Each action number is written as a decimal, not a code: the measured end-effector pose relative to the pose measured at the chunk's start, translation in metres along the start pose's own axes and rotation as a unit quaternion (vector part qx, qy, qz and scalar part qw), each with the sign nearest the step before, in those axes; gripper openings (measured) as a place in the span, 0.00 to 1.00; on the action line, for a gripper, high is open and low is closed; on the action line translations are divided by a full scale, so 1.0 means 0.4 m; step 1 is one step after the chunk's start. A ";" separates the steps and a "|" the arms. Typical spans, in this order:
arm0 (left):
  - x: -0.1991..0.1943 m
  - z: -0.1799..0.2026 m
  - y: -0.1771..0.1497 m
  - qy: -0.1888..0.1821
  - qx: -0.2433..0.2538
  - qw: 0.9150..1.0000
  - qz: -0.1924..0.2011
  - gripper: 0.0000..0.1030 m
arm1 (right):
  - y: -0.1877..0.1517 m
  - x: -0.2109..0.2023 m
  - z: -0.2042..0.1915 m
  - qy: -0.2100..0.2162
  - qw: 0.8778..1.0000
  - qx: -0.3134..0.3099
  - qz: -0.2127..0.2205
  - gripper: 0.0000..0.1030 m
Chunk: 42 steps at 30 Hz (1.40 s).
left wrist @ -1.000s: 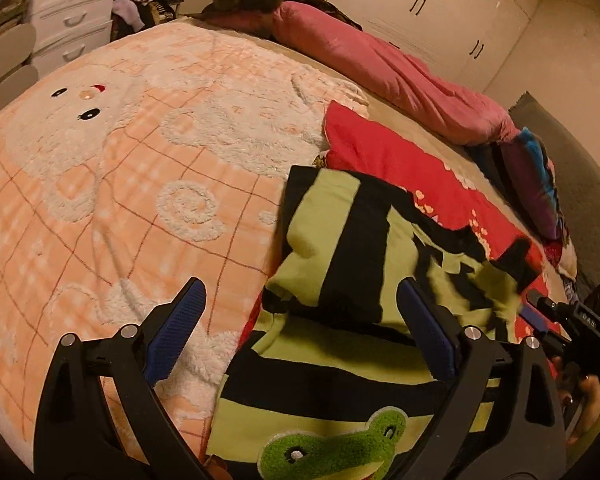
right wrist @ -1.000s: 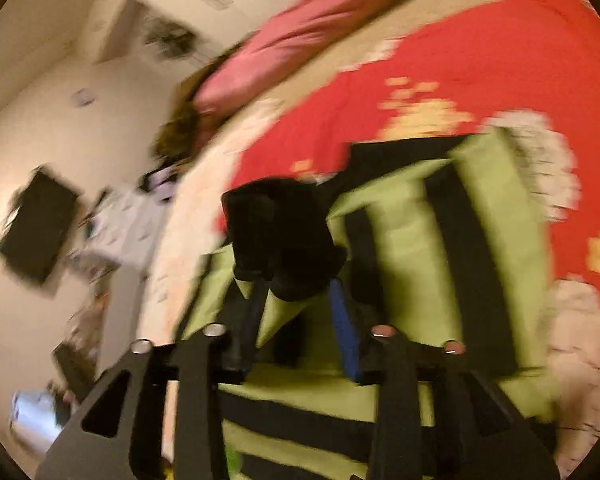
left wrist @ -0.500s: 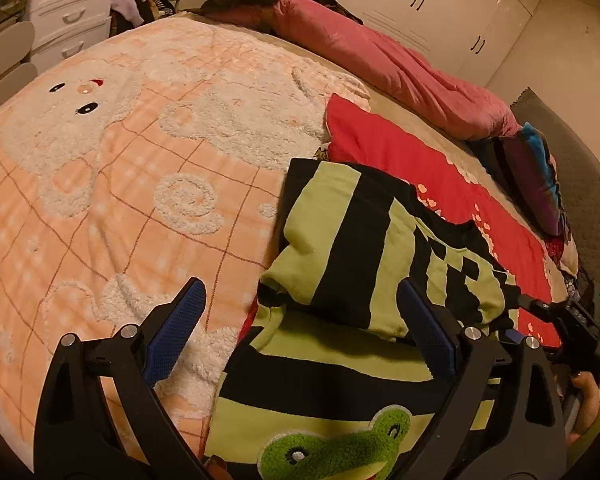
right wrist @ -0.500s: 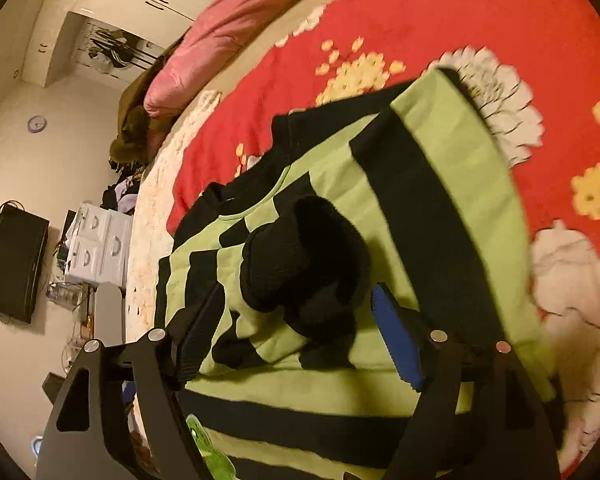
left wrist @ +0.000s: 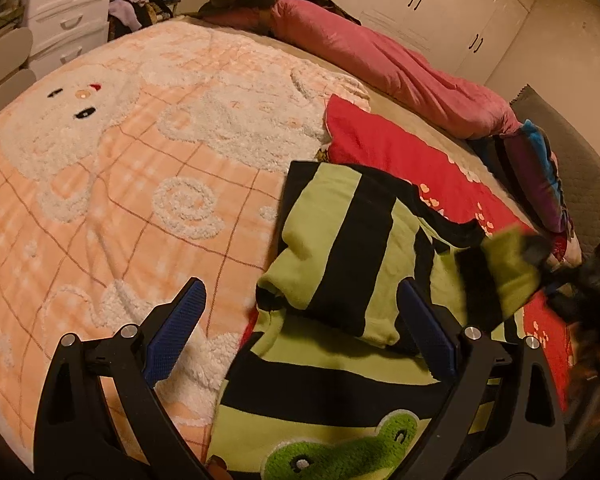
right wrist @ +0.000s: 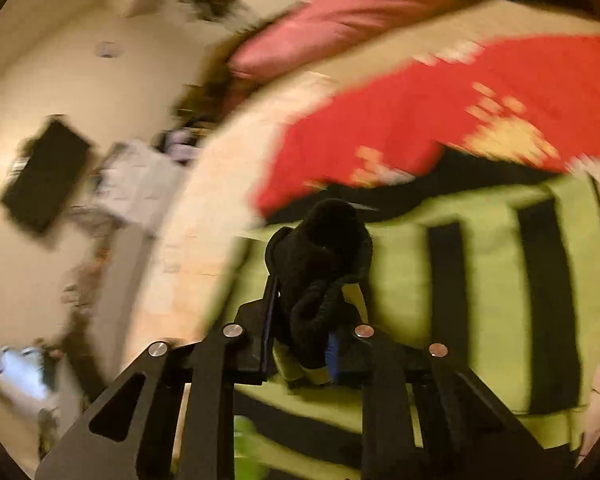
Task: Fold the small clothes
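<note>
In the left wrist view the left claw (left wrist: 300, 332) hangs with its jaws spread wide and nothing between them, above a green-and-black striped sweater (left wrist: 340, 248) with a frog patch (left wrist: 340, 452) that lies on the bed, partly on a peach blanket (left wrist: 120, 160) and partly on a red blanket (left wrist: 400, 156), one sleeve folded across its body; at the right edge the blurred right claw (left wrist: 548, 276) lifts the other sleeve's end. In the right wrist view, smeared by motion, the right claw (right wrist: 300, 340) has just been closing and pinches the sleeve's black cuff (right wrist: 324, 252), bunched between its blue pads (right wrist: 332, 354), with the sweater's striped body spread just beyond.
</note>
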State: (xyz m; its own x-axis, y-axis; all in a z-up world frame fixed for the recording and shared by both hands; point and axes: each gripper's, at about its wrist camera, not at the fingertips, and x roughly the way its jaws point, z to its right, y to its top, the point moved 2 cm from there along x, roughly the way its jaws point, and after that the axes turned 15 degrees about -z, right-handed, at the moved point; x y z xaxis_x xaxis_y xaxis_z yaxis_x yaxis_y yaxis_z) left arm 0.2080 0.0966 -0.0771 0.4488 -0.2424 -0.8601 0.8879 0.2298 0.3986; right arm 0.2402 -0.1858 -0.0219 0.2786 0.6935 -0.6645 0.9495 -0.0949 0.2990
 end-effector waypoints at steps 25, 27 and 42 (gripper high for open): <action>0.043 0.201 -0.004 0.028 0.122 0.992 0.000 0.87 | -0.095 -0.247 0.434 -0.193 0.969 0.143 0.065 0.51; 0.061 0.219 -0.002 0.027 0.130 0.991 -0.010 0.87 | -0.106 -0.261 0.426 -0.200 0.969 0.127 0.068 0.51; 0.251 0.220 0.011 0.080 0.154 0.980 -0.094 0.87 | -0.016 -0.079 0.379 -0.281 0.958 0.048 -0.002 0.46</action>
State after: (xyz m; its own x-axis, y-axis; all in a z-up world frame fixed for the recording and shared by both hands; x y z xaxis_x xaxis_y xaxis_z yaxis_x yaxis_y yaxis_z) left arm 0.2658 -0.0095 -0.1339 0.2754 -0.0972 -0.9564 0.9526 -0.1059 0.2851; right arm 0.2472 -0.3154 -0.1068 0.2825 0.2022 -0.9377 0.9522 -0.1777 0.2486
